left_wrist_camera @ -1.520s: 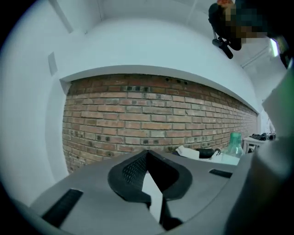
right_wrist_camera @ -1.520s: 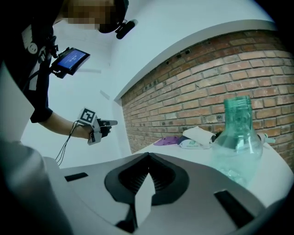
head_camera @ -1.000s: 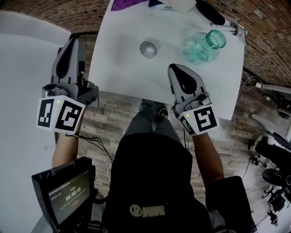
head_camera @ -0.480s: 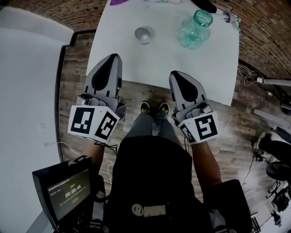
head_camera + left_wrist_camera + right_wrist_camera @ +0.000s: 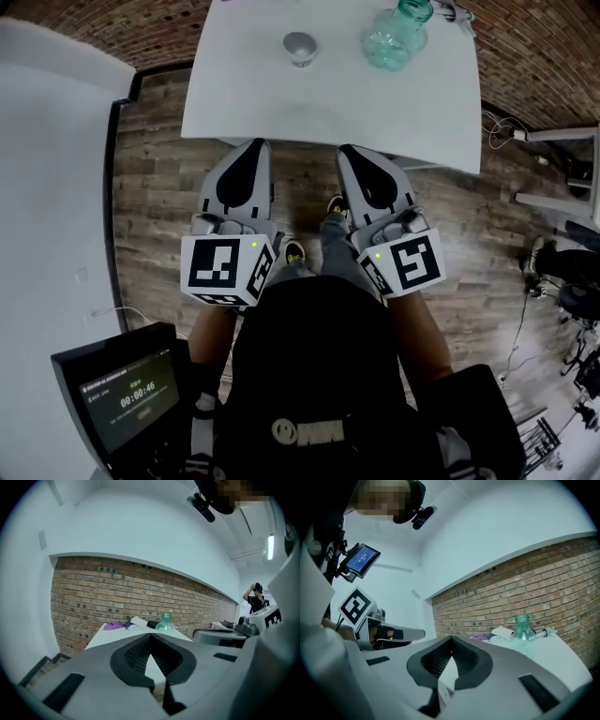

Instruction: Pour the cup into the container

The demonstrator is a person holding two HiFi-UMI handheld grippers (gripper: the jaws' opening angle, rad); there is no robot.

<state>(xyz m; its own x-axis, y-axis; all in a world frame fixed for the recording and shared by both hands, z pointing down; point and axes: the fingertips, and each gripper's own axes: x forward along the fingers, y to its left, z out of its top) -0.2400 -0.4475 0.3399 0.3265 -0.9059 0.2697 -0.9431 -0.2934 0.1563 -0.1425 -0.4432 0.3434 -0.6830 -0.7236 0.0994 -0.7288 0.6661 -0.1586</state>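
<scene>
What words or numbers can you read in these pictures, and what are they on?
"00:00:46": on the screen, in the head view.
Small line above that number on the screen: too blurred to read.
Print on the person's black top: too blurred to read.
Marker cubes: only black-and-white squares, no words.
Same screen in the right gripper view: too small to read.
</scene>
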